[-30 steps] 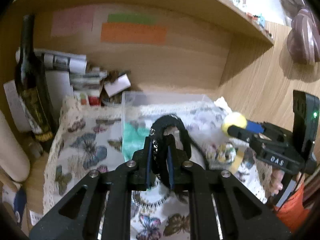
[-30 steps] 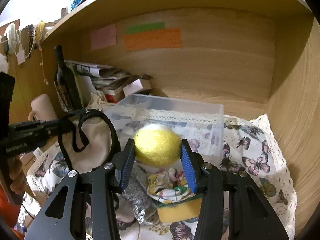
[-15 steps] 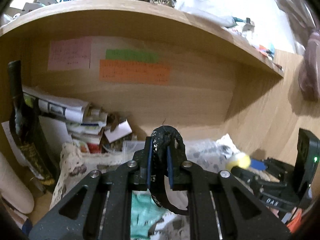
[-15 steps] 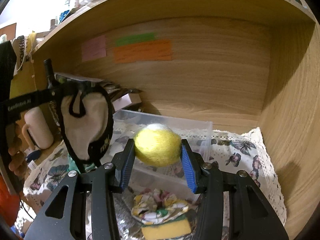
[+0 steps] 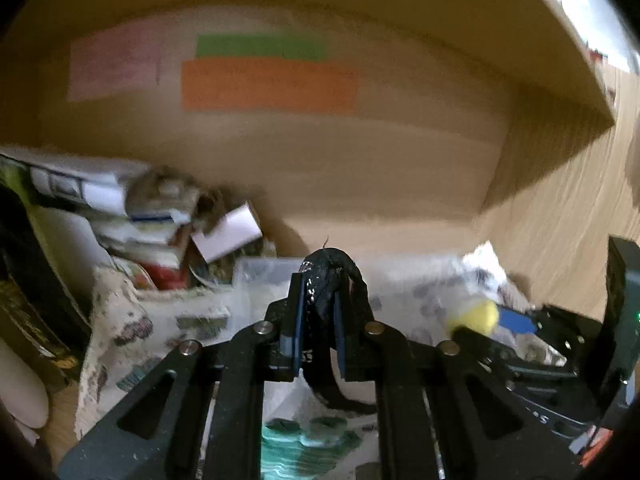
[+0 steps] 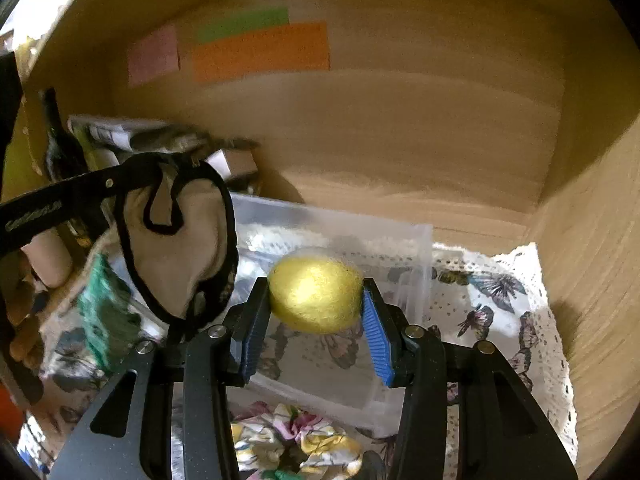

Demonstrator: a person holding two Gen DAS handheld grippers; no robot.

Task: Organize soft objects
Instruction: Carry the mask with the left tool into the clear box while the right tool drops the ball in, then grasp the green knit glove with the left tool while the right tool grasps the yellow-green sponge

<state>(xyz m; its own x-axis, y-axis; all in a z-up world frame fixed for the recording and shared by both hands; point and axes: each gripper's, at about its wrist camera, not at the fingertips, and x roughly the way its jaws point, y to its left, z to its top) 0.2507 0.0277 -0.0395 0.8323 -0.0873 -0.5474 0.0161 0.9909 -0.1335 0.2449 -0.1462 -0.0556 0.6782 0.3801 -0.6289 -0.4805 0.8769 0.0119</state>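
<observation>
Yellow felt, slightly fuzzy: the ball (image 6: 315, 294) sits between the blue ribbed pads (image 6: 377, 343) of my right gripper (image 6: 316, 334), both pads pressing its sides, centre of the right wrist view. So the right tool is grasping the ball.

Left gripper (image 5: 318, 320) is clenched on the black cord (image 5: 326, 280) of a beige drawstring pouch (image 6: 176, 240). In the left wrist view only the cord shows, bunched between the pads. In the right wrist view the pouch hangs free below the left gripper (image 6: 132, 176) at middle left, mouth edge looped in black.

Relation that matters: the clear plastic bin (image 6: 416, 248) lies directly ahead of and below the ball, its far wall crossing the frame just above the ball and its right corner to the upper right. The bin's long axis runs left to right across the picture. The ball appears already over the bin's open top. The pouch hangs at the bin's left end, near its left wall; whether it is inside the rim line I cannot tell, as blur smears that edge.

Judgement: the right hand is nearer to a clean drop. The pouch needs to go a little further right in the frame.

Not in the bin: a floral scrunchie (image 6: 296, 440) at the bottom centre and a green knitted piece (image 6: 104, 312) at lower left, both on the butterfly-print cloth (image 6: 496, 300).
</observation>
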